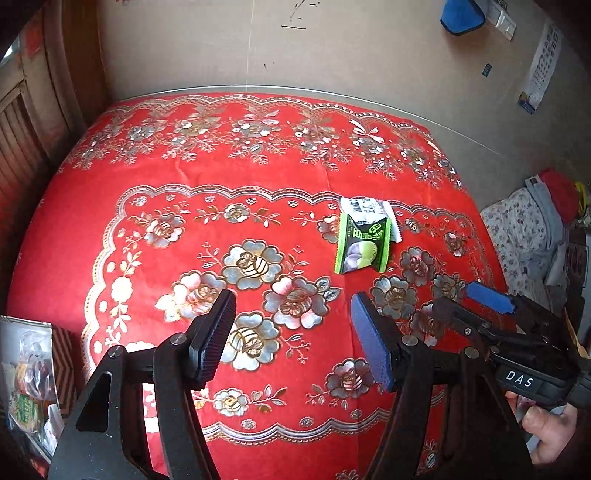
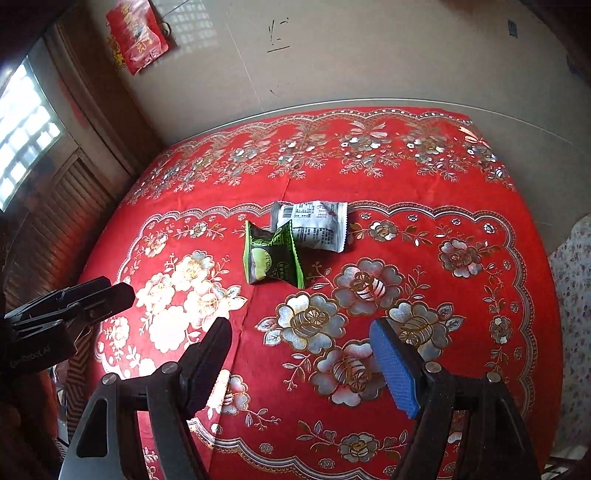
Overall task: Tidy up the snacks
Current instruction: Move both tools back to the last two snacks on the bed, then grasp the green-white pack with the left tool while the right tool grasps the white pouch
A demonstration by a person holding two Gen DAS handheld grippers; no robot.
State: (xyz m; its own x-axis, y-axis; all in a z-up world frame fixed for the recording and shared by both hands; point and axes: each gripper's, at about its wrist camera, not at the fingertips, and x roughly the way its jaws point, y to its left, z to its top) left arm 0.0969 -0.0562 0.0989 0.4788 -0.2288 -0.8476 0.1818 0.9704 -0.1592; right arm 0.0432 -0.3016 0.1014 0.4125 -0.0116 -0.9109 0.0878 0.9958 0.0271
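Observation:
Two snack packets lie together on the red flowered tablecloth. A green packet rests partly on a white-grey packet just behind it. My left gripper hovers open over the cloth, short of the packets and to their left, with nothing between its fingers. My right gripper is also open and holds nothing, with the packets ahead and slightly left. Each gripper shows in the other's view: the right gripper at the right edge, the left gripper at the left edge.
A clear bag of mixed snacks sits at the table's near left corner. A hand grips the right tool. The wall runs close behind the table. Flowered bedding lies to the right, and a red bag hangs on the wall.

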